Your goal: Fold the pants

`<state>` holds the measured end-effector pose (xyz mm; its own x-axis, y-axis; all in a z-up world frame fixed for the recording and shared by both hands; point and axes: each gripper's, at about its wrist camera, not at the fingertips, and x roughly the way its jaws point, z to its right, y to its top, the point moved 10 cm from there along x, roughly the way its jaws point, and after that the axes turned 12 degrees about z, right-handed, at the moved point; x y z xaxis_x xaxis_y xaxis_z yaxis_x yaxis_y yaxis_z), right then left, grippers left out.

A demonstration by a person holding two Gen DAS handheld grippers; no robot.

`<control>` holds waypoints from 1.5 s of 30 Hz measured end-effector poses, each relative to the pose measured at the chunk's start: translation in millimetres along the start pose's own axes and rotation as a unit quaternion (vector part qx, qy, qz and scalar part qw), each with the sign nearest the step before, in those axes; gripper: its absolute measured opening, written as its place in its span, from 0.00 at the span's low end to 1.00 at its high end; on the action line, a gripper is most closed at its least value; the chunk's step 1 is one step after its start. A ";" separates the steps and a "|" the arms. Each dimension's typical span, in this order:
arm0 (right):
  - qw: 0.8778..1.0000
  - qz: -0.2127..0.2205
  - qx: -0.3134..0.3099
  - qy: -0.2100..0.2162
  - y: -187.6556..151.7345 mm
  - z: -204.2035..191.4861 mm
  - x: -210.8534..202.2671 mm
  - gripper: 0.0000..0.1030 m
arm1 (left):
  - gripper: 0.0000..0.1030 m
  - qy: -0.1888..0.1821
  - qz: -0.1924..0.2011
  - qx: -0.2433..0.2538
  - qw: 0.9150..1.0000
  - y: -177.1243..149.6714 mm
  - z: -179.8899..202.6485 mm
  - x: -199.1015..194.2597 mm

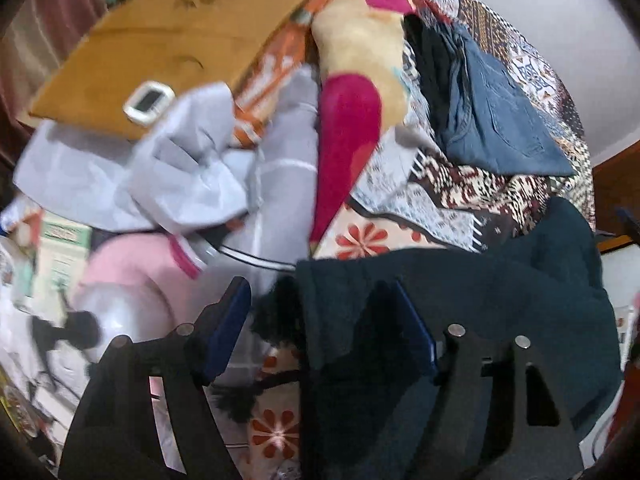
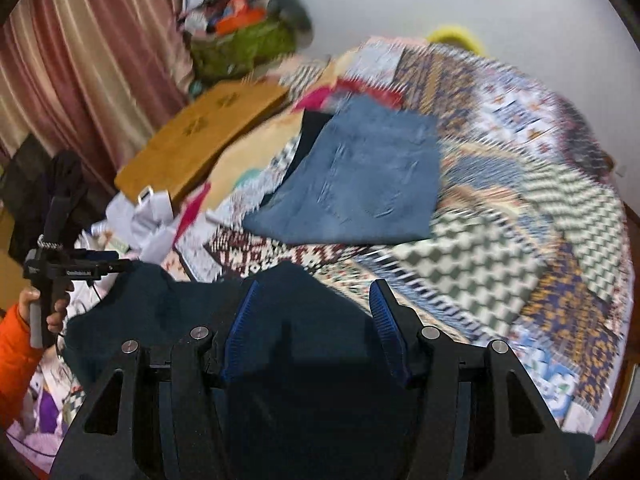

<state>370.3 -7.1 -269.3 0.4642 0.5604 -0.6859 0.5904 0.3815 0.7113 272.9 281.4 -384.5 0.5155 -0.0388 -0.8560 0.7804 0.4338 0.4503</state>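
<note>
Dark teal pants (image 1: 460, 312) lie bunched at the near edge of the patterned bedspread (image 2: 500, 240). In the left wrist view my left gripper (image 1: 314, 300) stands open. The pants' left edge lies between its fingers, and the left pad (image 1: 228, 320) is clear of the cloth. The pants cover the right finger. My right gripper (image 2: 314, 300) is shut on a thick fold of the pants (image 2: 288, 320), which fills the gap between its blue pads. The right wrist view also shows my left gripper (image 2: 120, 266) at the pants' left corner, held by a hand (image 2: 56, 312) in an orange sleeve.
Folded blue jeans (image 2: 360, 180) lie further back on the bed over a dark garment (image 1: 432, 60). A wooden board (image 1: 160, 40) carrying a small white device (image 1: 148, 102) lies at the left. Grey cloth (image 1: 180, 168), a pink item (image 1: 132, 264) and clutter crowd the left side. A curtain (image 2: 80, 60) hangs behind.
</note>
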 end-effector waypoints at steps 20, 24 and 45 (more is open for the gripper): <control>0.996 -0.065 -0.037 0.046 -20.6 -32.2 75.6 0.11 | 0.12 -0.007 0.075 0.067 0.995 18.5 34.5 -23.0; 0.999 -0.011 -0.048 0.023 8.0 -24.9 61.0 0.07 | 0.12 0.016 0.129 0.090 0.987 56.4 37.9 -39.4; 0.997 0.053 0.017 -0.052 34.9 29.1 -13.0 0.43 | 0.77 0.064 0.036 0.068 0.995 27.5 7.9 -18.3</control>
<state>404.2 -22.5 -240.1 0.5898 0.5168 -0.6205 0.5554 0.2981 0.7763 287.8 287.0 -354.5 0.5297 0.1065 -0.8415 0.7877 0.3060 0.5346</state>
